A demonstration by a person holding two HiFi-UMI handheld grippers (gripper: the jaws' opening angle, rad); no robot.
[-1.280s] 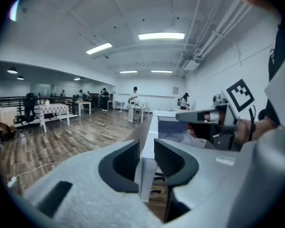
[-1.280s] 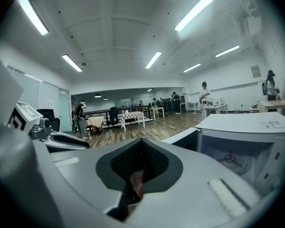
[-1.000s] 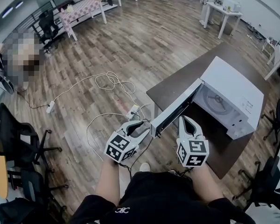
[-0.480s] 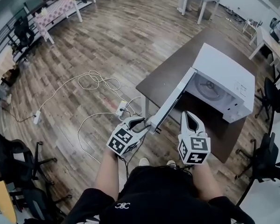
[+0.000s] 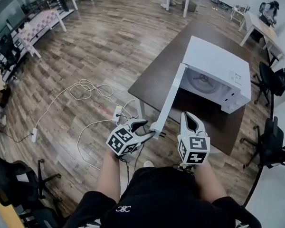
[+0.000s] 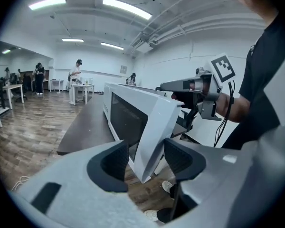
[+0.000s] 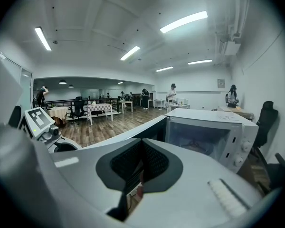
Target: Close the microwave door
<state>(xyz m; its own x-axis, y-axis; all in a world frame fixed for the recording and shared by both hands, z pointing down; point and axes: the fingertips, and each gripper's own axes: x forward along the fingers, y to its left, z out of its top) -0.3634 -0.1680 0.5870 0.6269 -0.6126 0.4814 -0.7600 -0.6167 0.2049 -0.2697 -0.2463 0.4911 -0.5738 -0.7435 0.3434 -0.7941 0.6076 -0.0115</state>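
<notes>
Head view gives us one dark table (image 5: 152, 80) on the wood floor, and on it one white microwave (image 5: 218, 61), set toward the far right end. Its single door (image 5: 172, 96) is swung wide open, hinged at the left of the cavity, and its free end reaches past the table's near edge toward us. Inside the cavity we see one round glass plate (image 5: 199, 82). Two black chairs (image 5: 274, 80) stand off the table's right side. We hold two grippers. The left gripper (image 5: 149, 128) is at the door's free end. Its jaws have just been opening and now stand wide apart, with the door's lower corner between the pads but neither pad pressing on it. The right gripper (image 5: 189, 115) hangs above the table's near part, just right of the door and clear of it, its jaws closed together on nothing. Loose white cables (image 5: 92, 91) trail over the floor left of the table.
</notes>
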